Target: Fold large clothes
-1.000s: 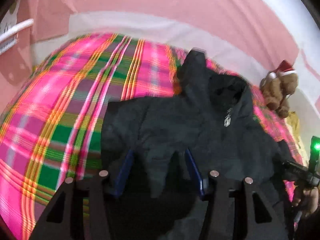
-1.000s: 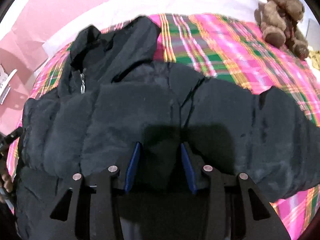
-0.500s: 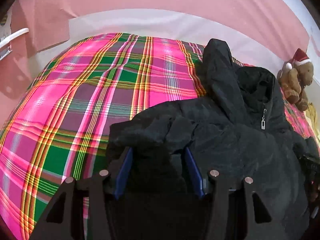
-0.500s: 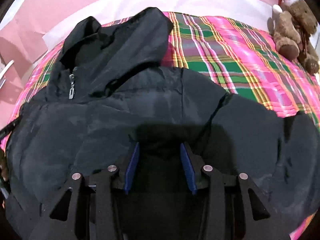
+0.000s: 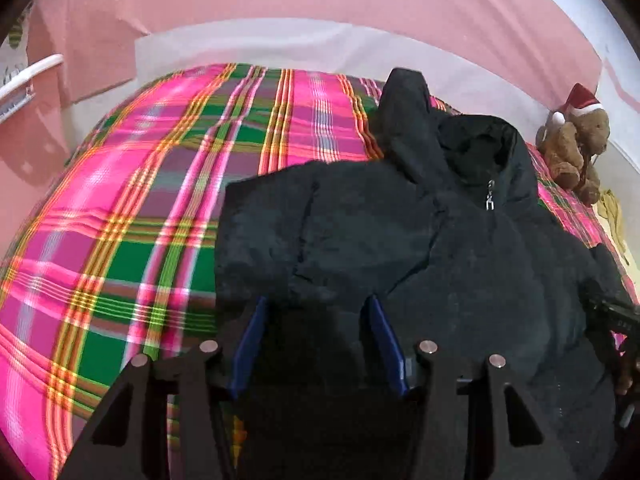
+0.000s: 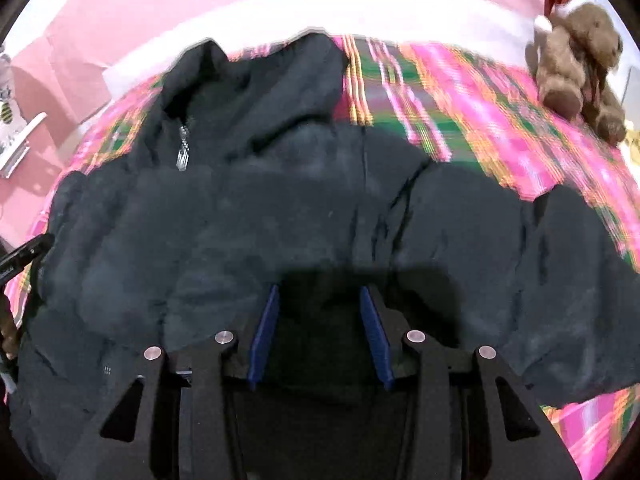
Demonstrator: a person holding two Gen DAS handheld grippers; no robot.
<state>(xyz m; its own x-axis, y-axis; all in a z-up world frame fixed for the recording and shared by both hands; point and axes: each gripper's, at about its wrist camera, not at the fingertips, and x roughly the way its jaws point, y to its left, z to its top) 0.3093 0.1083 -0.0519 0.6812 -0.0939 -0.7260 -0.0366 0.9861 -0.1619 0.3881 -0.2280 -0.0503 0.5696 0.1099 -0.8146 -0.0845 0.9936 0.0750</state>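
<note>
Both fisheye views are looking steeply down along their own gripper fingers, sitting close above a black jacket [image 5: 420,248] that is lying on a plaid-covered bed [image 5: 160,200]. The left wrist view is facing the bed's open plaid area at the left of its frame, with the jacket filling the lower right. The right wrist view is hanging nearer still, the jacket [image 6: 280,220] filling most of its frame. Both are sharing the jacket's hood and zipper pull [image 5: 489,196] [image 6: 182,152], the pink wall behind, and a teddy bear [image 5: 576,148] [image 6: 576,64] at the upper right.
</note>
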